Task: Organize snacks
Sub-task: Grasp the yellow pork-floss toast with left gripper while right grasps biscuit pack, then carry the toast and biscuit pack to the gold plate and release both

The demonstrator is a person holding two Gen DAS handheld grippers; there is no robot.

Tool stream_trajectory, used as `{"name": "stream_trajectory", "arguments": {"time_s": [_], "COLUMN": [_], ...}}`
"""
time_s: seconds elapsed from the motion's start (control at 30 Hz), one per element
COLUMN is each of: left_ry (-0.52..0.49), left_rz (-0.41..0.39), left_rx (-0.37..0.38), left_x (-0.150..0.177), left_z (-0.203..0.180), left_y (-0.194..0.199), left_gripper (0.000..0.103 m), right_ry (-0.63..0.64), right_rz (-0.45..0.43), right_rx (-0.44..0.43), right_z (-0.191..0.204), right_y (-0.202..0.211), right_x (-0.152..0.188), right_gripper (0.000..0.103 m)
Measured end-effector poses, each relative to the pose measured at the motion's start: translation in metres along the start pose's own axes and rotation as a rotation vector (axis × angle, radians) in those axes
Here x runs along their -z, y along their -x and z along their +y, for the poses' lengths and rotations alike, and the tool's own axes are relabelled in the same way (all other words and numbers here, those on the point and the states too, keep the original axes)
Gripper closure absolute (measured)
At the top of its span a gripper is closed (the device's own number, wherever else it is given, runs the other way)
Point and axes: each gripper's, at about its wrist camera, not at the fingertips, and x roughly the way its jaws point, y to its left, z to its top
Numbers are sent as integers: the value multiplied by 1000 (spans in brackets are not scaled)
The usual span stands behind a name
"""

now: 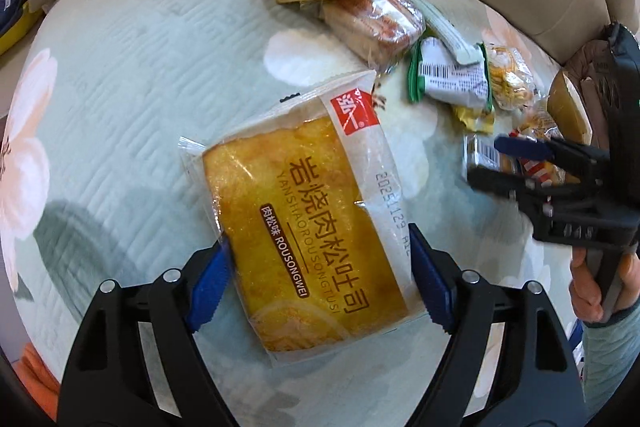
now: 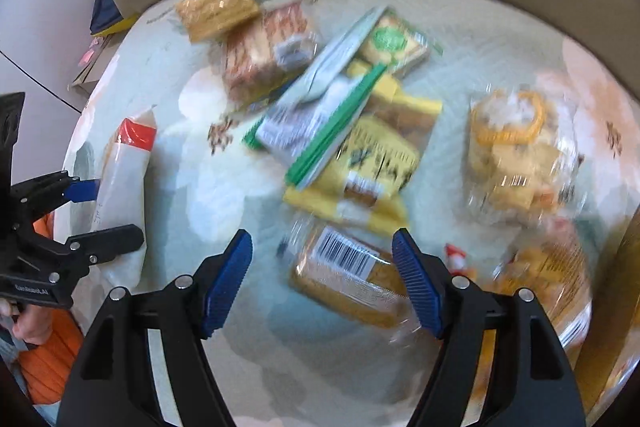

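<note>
Here, left tool (image 1: 320, 275) clamped on the toast pack (image 1: 304, 227); right tool (image 2: 322, 279) spread open, barcoded snack (image 2: 348, 279) between its pads.

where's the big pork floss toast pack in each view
Left wrist: the toast pack fills the centre, lying between the fingers of the left hand-held gripper, which touch its two sides.
Right wrist: it shows only as a white wrapper with a red corner at the left edge, between the left hand-held gripper's fingers.
Shared landmark: the green-edged packet in the snack pile.
</note>
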Motion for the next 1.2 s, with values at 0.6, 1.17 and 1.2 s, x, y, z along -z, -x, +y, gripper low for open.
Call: {"name": "stream_trajectory", "arguments": {"time_s": [0.6, 1.17, 1.2], "left_ry": [-11, -136, -141], "left_rz": [-67, -85, -91], "left_rx": [-13, -152, -142], "left_x": [34, 46, 46], "left_z": [-3, -34, -38], "left_y": [18, 14, 18], "left_gripper": [13, 29, 30], "right_ry": [-351, -303, -313], "right_rz": [-43, -131, -134], "right_rx": [-28, 62, 41], "right_z": [-1, 0, -7], "right_y": [17, 21, 26], "right_x": [53, 69, 74], "right_gripper": [25, 68, 68]}}
